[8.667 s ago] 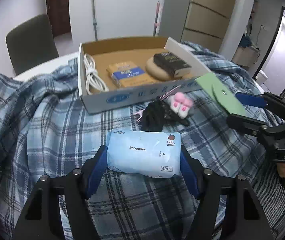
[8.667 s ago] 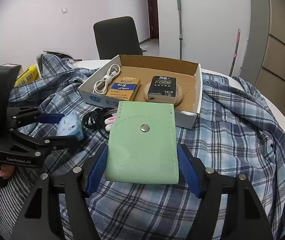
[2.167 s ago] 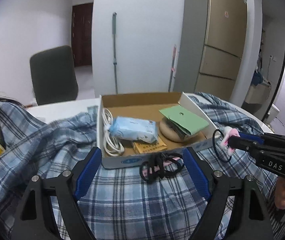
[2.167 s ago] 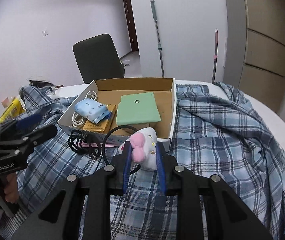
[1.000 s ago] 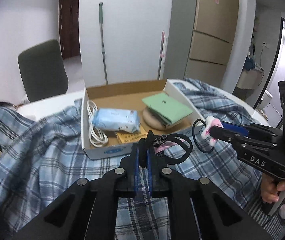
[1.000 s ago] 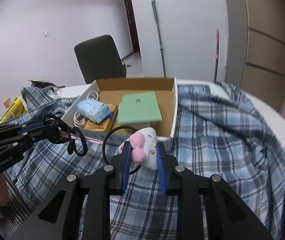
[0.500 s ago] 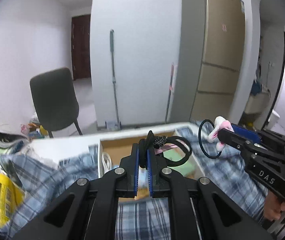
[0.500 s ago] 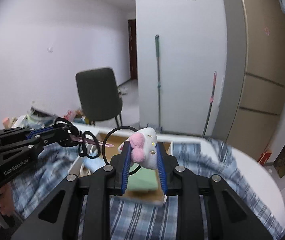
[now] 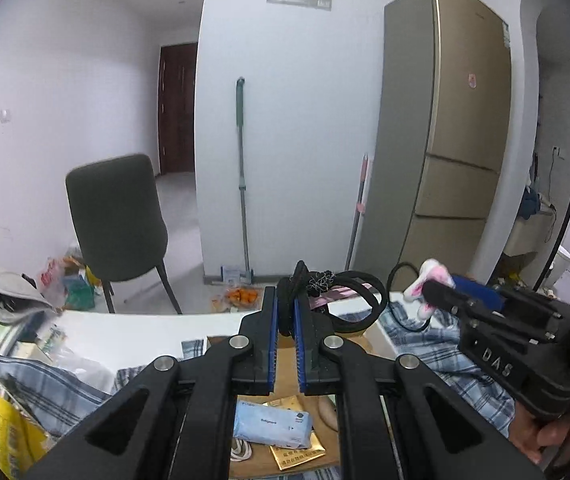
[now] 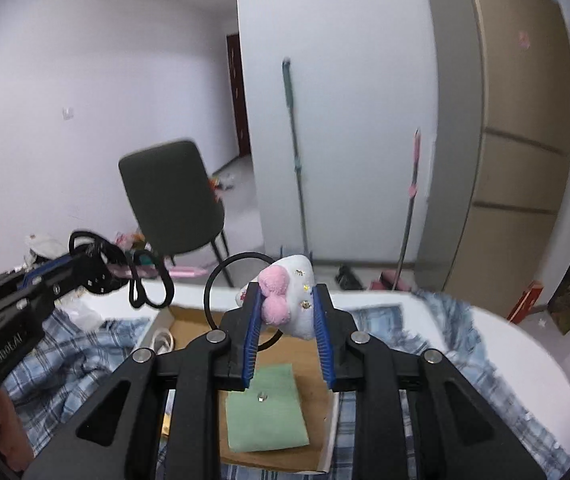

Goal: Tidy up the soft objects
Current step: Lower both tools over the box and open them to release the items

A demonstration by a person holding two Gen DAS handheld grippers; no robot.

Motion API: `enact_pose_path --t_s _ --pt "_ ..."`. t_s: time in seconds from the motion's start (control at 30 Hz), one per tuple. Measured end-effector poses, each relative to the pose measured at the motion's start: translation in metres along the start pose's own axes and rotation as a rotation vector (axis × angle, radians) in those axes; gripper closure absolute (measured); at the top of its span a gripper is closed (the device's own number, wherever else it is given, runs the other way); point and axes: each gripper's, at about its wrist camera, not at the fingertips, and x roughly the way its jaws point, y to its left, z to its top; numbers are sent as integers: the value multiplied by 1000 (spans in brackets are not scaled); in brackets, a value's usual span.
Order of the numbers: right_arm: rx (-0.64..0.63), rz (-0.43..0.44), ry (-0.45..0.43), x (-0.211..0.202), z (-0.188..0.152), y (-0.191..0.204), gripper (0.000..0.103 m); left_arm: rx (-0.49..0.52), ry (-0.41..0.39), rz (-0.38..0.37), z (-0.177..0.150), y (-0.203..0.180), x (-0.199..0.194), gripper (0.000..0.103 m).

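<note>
Fingers (image 9: 271, 344) of the left gripper (image 9: 285, 332) pinched nearly together on a tangle of black hair ties (image 9: 327, 300), loops spilling toward 2 o'clock past the tips. Fingers (image 10: 251, 336) of the right gripper (image 10: 285, 320) clamped on a white plush hair tie (image 10: 293, 300) with pink pom-poms, its thin black loop standing out at 10 o'clock. Both raised high above the cardboard box (image 10: 189, 314), likely to clear its walls before lowering the soft items inside. Held by soft, squashable parts, probably so the dangling loops hang free and snag nothing.

Below, at 6 o'clock in the left wrist view: one pale blue tissue pack (image 9: 271, 424) resting partly over one gold packet (image 9: 297, 454), one white cable (image 9: 239, 448) just beside at 8 o'clock. In the right wrist view, at 6 o'clock: one green snap pouch (image 10: 265, 412) lying flat in the box. One plaid cloth (image 10: 65, 364) draped over the table around the box. Behind: one dark chair (image 9: 117, 216) at 10 o'clock, one mop (image 9: 241, 176) at 12, one fridge (image 9: 449, 152) at 2. Count of black ties in the tangle impossible to tell.
</note>
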Motion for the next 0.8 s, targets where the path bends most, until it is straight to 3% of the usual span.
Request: enact_pose_path --t_s 0.23,0.4,0.5,0.53,0.63,0.73,0.8 --pt "-31 5 126 47 -33 3 79 -34 114 -5 -33 17 47 95" --pt "-49 8 166 59 -45 3 78 -17 179 3 -52 20 68 95" --pt "-53 14 181 62 -47 5 63 -26 195 -6 -55 19 72 95" --pt "-51 12 183 63 -48 4 51 -31 199 -10 -55 20 73 95" --pt "-40 0 174 63 -48 0 49 -24 198 13 -54 21 73 94" --pt "-27 1 171 62 -46 -3 49 -42 209 10 -55 23 74 70" --pt "-17 5 172 62 -45 -5 49 -48 195 17 -55 24 71 38"
